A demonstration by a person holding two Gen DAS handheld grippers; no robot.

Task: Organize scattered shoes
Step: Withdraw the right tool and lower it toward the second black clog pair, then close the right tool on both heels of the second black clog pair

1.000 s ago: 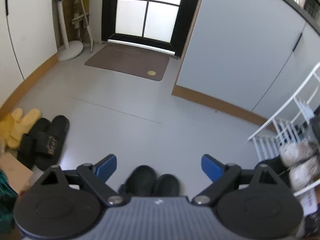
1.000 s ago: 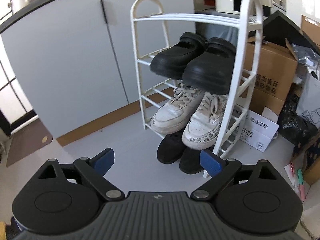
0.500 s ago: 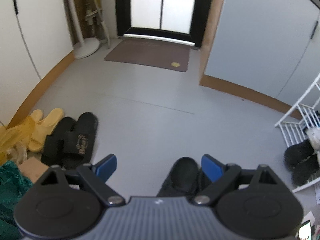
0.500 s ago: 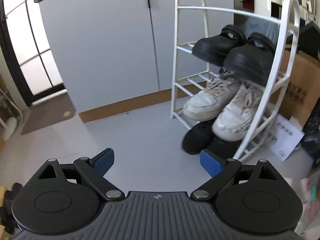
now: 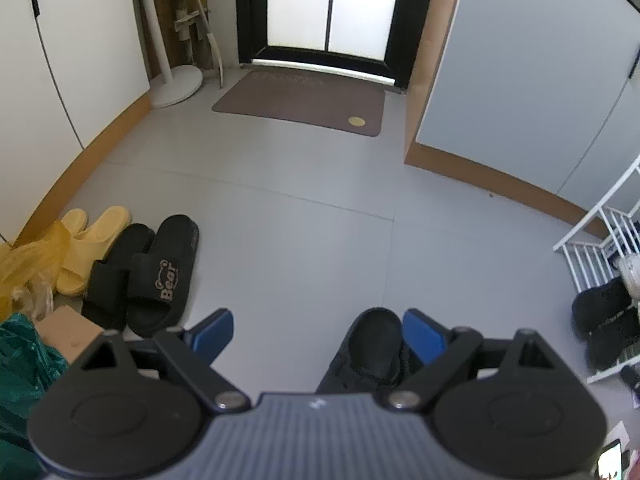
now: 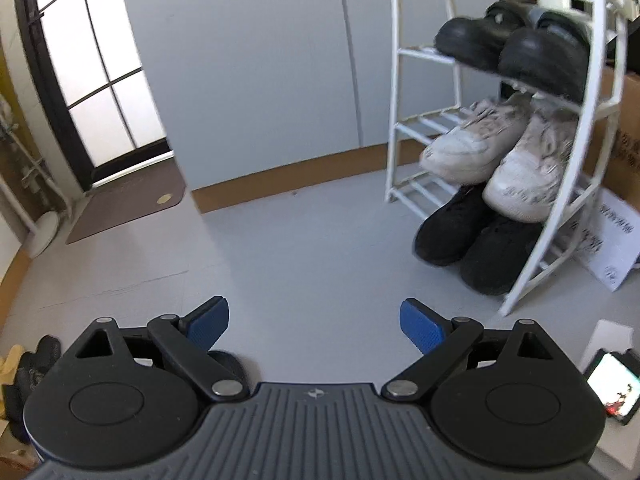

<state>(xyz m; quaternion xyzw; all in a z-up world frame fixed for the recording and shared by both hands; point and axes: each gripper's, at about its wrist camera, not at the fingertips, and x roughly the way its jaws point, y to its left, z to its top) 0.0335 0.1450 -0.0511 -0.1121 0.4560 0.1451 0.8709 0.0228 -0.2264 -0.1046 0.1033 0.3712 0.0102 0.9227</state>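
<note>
Both views have swung left over the last second: the white shoe rack (image 6: 496, 148), which filled the middle of the right wrist view, now sits at its right edge, and in the left wrist view it has slid to the far right. The black "Bear" slides (image 5: 160, 276) and yellow slippers (image 5: 86, 246) by the left wall have come closer to the centre.

The left tool (image 5: 318, 334) hangs above the floor with its blue pads spread wide and nothing between them; a black shoe (image 5: 372, 344) lies on the floor just below it, beside the right pad. The right tool (image 6: 316, 324) is likewise spread and empty.

The rack already holds black shoes (image 6: 516, 44), white sneakers (image 6: 496, 152) and dark sneakers (image 6: 472, 240). The turn suggests attention is shifting from the filled rack to the footwear left on the floor, probably the black shoe nearest the left tool.
</note>
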